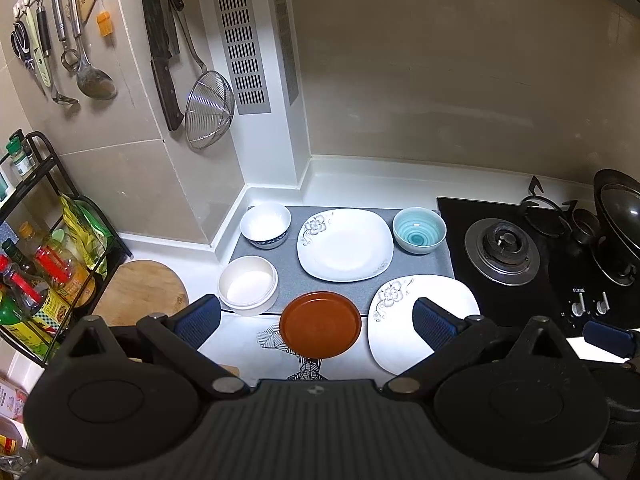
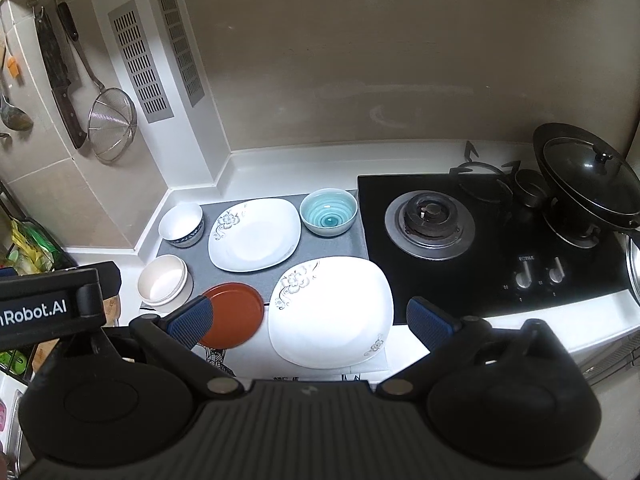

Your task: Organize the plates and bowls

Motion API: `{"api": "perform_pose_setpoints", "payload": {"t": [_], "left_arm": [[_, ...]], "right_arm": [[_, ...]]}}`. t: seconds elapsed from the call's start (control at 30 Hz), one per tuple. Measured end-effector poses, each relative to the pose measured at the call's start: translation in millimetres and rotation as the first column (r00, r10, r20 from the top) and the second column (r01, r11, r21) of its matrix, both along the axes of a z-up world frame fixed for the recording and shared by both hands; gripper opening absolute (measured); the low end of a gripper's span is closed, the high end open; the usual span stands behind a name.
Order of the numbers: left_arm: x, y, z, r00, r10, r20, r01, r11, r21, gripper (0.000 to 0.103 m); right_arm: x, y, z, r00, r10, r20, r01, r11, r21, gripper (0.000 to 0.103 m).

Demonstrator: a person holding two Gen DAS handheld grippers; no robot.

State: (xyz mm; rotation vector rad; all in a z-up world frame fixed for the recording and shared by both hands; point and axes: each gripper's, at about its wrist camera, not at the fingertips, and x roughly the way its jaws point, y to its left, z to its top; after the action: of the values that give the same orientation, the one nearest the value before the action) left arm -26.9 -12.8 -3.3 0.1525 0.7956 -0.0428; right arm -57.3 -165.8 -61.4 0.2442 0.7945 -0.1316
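Observation:
On the grey mat (image 1: 288, 280) lie a far white flowered plate (image 1: 345, 245), a white bowl with a blue band (image 1: 265, 225), a teal bowl (image 1: 419, 229) and a cream bowl (image 1: 248, 285). A brown round plate (image 1: 320, 325) and a near white flowered plate (image 1: 416, 320) sit at the counter's front. My left gripper (image 1: 316, 324) is open above the brown plate, holding nothing. My right gripper (image 2: 310, 322) is open above the near flowered plate (image 2: 330, 311), holding nothing. The brown plate (image 2: 236, 314), far plate (image 2: 253, 234), teal bowl (image 2: 328, 212), cream bowl (image 2: 164, 282) and white bowl (image 2: 181, 224) also show there.
A black gas hob (image 1: 520, 256) with a lidded wok (image 2: 584, 180) stands to the right. A rack of bottles (image 1: 36, 272) and a wooden board (image 1: 140, 288) stand to the left. Knives, ladles and a strainer (image 1: 208, 108) hang on the wall.

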Motion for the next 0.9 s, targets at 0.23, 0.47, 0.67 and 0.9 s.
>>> {"api": "perform_pose_setpoints", "payload": {"t": [0.23, 0.47, 0.67, 0.9], "left_arm": [[-2, 0, -3, 1.000, 0.008, -0.014, -0.008, 1.000, -0.007, 0.102], [-5, -5, -8, 0.999, 0.017, -0.035, -0.018, 1.000, -0.010, 0.102], [-5, -10, -8, 0.999, 0.014, -0.031, -0.014, 1.000, 0.002, 0.102], [-2, -11, -11, 0.999, 0.011, -0.032, -0.011, 1.000, 0.009, 0.102]], "right_arm": [[-4, -6, -3, 1.000, 0.007, -0.005, -0.007, 1.000, 0.004, 0.103], [-7, -10, -8, 1.000, 0.013, -0.018, -0.013, 1.000, 0.002, 0.103], [-8, -12, -10, 1.000, 0.011, -0.016, -0.011, 1.000, 0.005, 0.103], [-6, -13, -13, 1.000, 0.011, -0.017, -0.011, 1.000, 0.008, 0.103]]}}
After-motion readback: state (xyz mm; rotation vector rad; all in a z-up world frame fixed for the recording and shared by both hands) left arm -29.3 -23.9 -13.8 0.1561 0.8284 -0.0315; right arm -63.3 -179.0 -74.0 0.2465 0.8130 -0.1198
